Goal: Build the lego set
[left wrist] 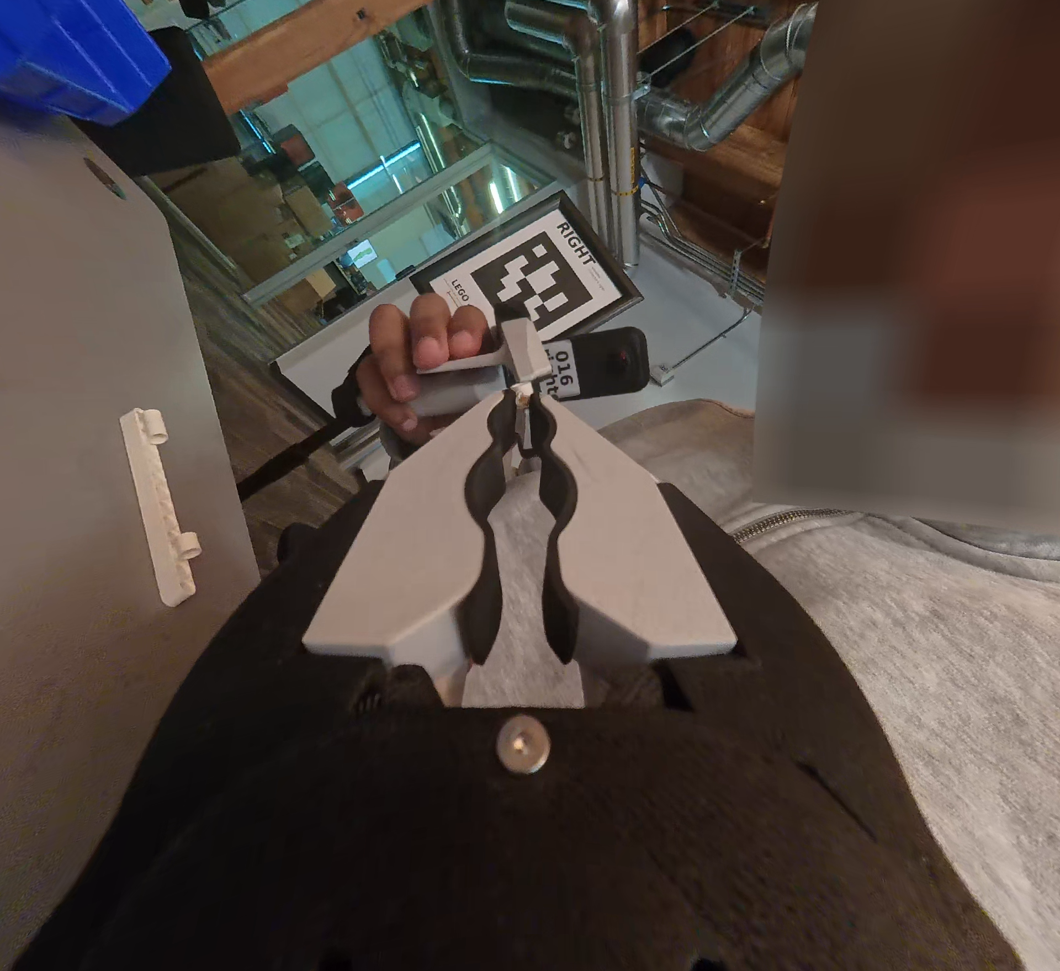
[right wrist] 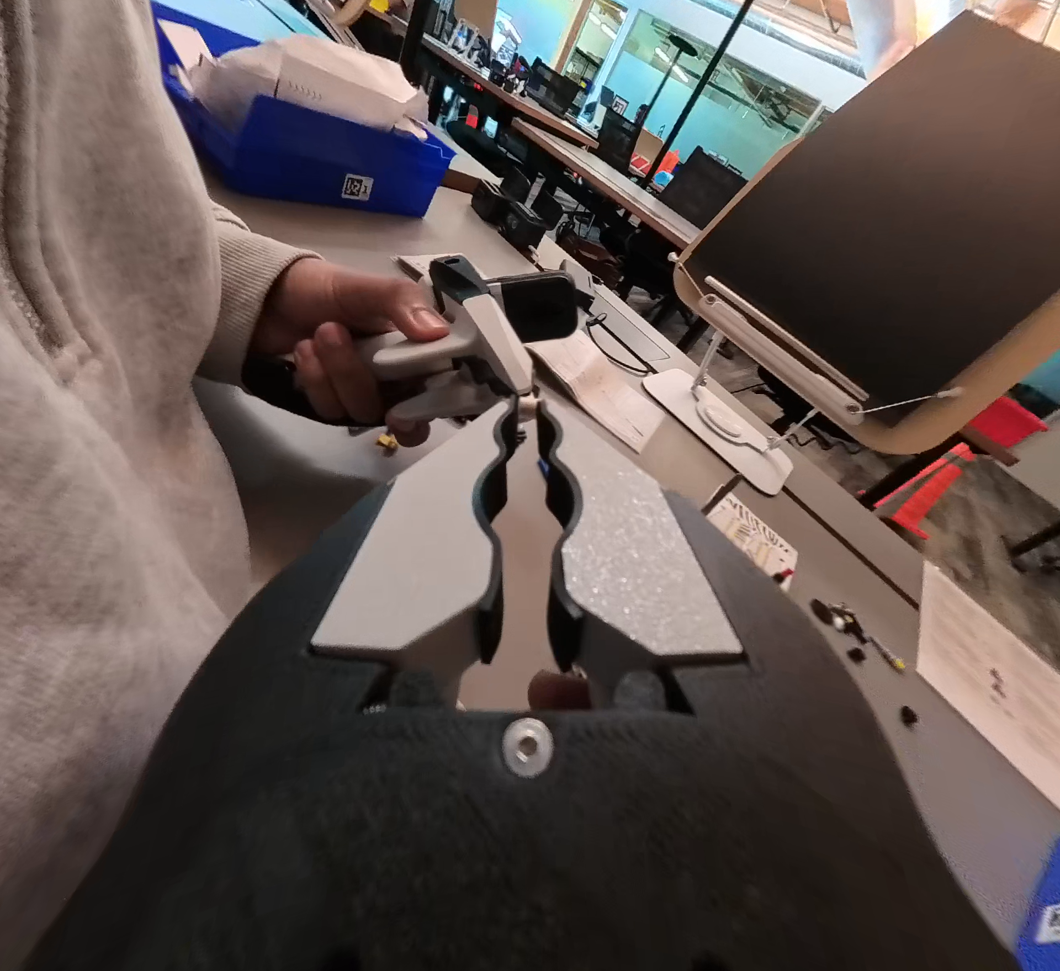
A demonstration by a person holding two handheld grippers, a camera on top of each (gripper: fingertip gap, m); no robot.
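Both grippers meet tip to tip above the grey surface [right wrist: 367, 232]. Left gripper [left wrist: 521, 398] and right gripper [right wrist: 523, 405] fingers are each clenched on one small white-and-tan lego piece [left wrist: 522, 394], held near the surface's front edge.

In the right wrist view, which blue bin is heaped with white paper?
The blue bin on the table beside the person's grey sleeve, its crumpled white paper rising above the rim; the other blue bins farther back show none.
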